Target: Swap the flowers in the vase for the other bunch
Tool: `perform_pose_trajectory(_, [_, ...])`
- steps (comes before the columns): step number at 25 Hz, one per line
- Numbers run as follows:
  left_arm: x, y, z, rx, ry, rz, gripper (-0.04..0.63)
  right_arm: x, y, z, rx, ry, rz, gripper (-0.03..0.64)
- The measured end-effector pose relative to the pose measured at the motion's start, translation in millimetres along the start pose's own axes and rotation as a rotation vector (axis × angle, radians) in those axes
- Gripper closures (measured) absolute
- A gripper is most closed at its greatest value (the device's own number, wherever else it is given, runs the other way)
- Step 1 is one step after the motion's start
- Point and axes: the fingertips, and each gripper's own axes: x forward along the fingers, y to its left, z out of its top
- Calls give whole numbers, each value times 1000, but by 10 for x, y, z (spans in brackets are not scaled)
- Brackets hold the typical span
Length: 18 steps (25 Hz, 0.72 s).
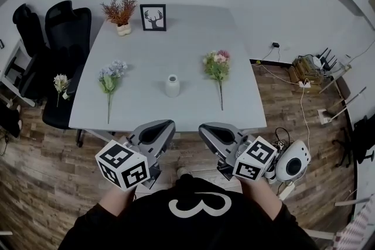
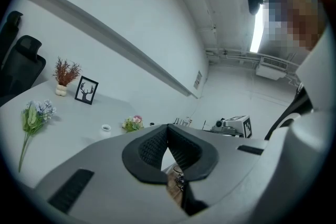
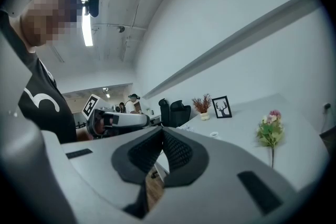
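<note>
A small white vase [image 1: 172, 85] stands in the middle of the grey table [image 1: 193, 38], and I see no flowers in it. A blue-white bunch [image 1: 110, 80] lies flat to its left, a pink bunch [image 1: 217, 67] to its right. My left gripper [image 1: 166, 126] and right gripper [image 1: 206, 129] hover side by side just short of the table's front edge, close to my body. Both are shut with nothing between the jaws. The left gripper view shows shut jaws [image 2: 167, 131] with the vase [image 2: 106, 127] and pink bunch [image 2: 133, 123] beyond. The right gripper [image 3: 161, 134] is shut too.
A dried red plant in a white pot [image 1: 120, 10] and a framed deer picture [image 1: 153, 17] stand at the table's far edge. Black office chairs [image 1: 58, 38] stand at the left. A white device [image 1: 293, 162] and cables lie on the wooden floor at the right.
</note>
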Motion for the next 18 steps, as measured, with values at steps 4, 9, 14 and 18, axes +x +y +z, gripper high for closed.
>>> perform_pose_trajectory(4, [142,187,42,-18,-7,50,584,131,-256,32,18,16,40,609])
perform_pose_trajectory(9, [257,498,142,-40,-11,136,584,485,-499,115,33,34,133,609])
perform_pose_trajectory(14, [347,766,268,-56,-25,232,584,799,-711,240,26,50,233,609])
perform_pose_trajectory(18, [312,881,312,-78,-40,293,584,957,-832,294,19,53,287,609])
